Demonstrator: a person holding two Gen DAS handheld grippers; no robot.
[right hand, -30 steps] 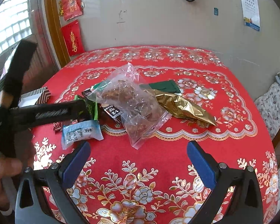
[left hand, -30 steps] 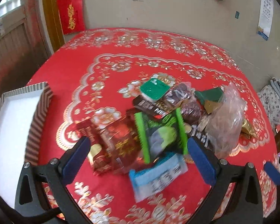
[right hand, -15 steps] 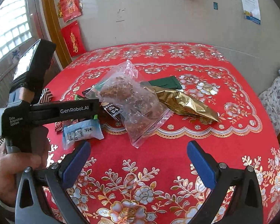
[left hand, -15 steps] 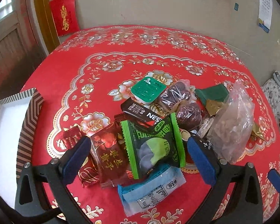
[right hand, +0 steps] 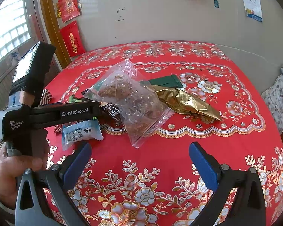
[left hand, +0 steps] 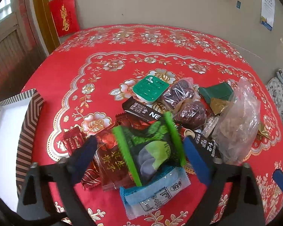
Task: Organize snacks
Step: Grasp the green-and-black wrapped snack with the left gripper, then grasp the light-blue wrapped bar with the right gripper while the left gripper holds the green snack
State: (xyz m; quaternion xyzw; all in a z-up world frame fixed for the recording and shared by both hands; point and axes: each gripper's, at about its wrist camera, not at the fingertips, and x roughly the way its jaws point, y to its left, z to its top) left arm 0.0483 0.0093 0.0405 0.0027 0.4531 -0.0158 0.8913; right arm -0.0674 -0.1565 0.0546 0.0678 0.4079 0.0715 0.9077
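A heap of snack packets lies on the red tablecloth. In the left wrist view my left gripper [left hand: 139,156] is open, its jaws astride a green-edged black packet [left hand: 151,150]. Beside it lie a dark red packet [left hand: 111,162], a light blue packet [left hand: 156,190], a black Nescafé stick [left hand: 141,110], a green-lidded cup [left hand: 151,88] and a clear bag [left hand: 237,124]. In the right wrist view my right gripper [right hand: 139,162] is open and empty above bare cloth, short of the clear bag [right hand: 134,101] and a gold pouch [right hand: 183,101]. The left gripper's body [right hand: 66,113] shows at left.
A white box with a striped rim [left hand: 26,124] stands at the table's left edge. The wall stands behind the round table [left hand: 160,43]. A chair with patterned fabric [right hand: 281,98] is at the right.
My left gripper has moved down and closer to the heap, so the green-edged packet now lies between its jaws. The right gripper has barely moved.
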